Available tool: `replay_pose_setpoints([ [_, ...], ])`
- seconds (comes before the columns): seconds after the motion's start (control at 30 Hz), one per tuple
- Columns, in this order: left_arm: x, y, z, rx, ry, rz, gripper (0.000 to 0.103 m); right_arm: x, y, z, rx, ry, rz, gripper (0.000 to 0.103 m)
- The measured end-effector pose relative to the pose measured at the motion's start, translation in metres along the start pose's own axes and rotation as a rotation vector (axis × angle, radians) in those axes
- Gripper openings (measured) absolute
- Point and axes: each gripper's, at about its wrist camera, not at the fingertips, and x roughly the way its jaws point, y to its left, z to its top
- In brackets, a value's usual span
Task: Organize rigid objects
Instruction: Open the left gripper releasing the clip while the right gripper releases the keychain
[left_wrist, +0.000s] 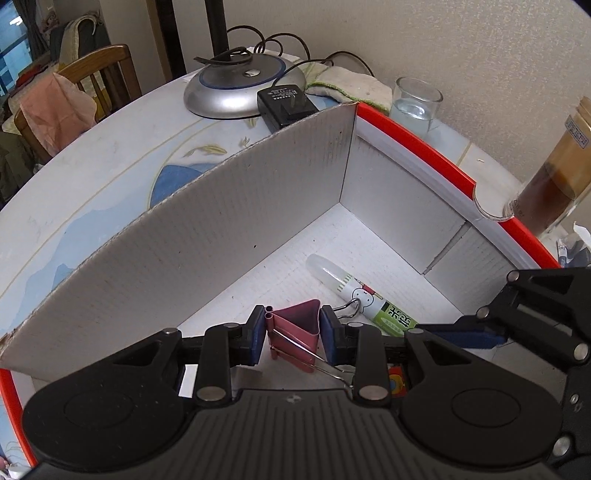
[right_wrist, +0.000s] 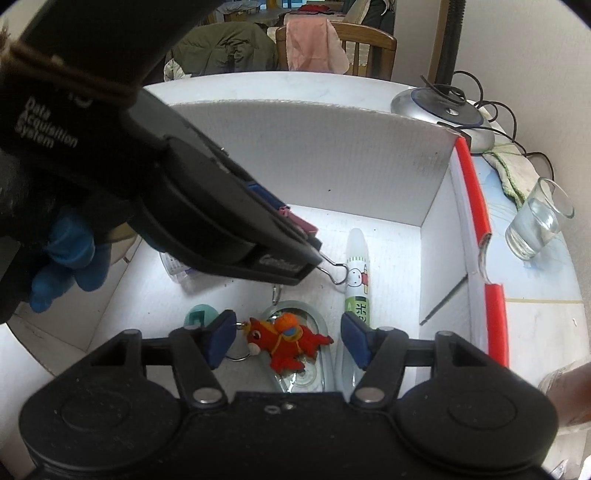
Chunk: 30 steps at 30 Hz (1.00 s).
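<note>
Two grippers inside the white cardboard box (left_wrist: 258, 206). Left gripper (left_wrist: 294, 334) clamps a pink binder clip (left_wrist: 295, 326), its wire handles folded, just above the box floor. At its 2 o'clock lies a glue stick (left_wrist: 360, 295), partly hidden. Right gripper (right_wrist: 288, 341) stands wide, jaws apart around a red plush keychain (right_wrist: 286, 341); contact unclear.

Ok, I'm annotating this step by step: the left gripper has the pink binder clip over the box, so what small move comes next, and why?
Probably lower a little and open the left gripper. It is shut on the pink binder clip, already inside the white cardboard box, near the glue stick. The right gripper is open above the red plush keychain, so it seems to be waiting.
</note>
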Motion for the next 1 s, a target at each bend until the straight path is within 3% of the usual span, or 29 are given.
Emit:
replay_pose_setpoints([
  [0.43,-0.036,0.006,-0.017,-0.050,-0.059,-0.010,0.031,-0.018,-0.003,-0.002,0.019,-0.044,0.013,0.063],
  [0.77,-0.092,0.006,-0.039,-0.081,-0.163,-0.008,0.031,-0.040,0.002,0.002,0.017,-0.107,0.012,0.064],
  [1.0,-0.129,0.015,-0.064,-0.123,-0.234,0.003,0.031,-0.059,0.015,0.001,0.031,-0.148,0.013,0.070],
])
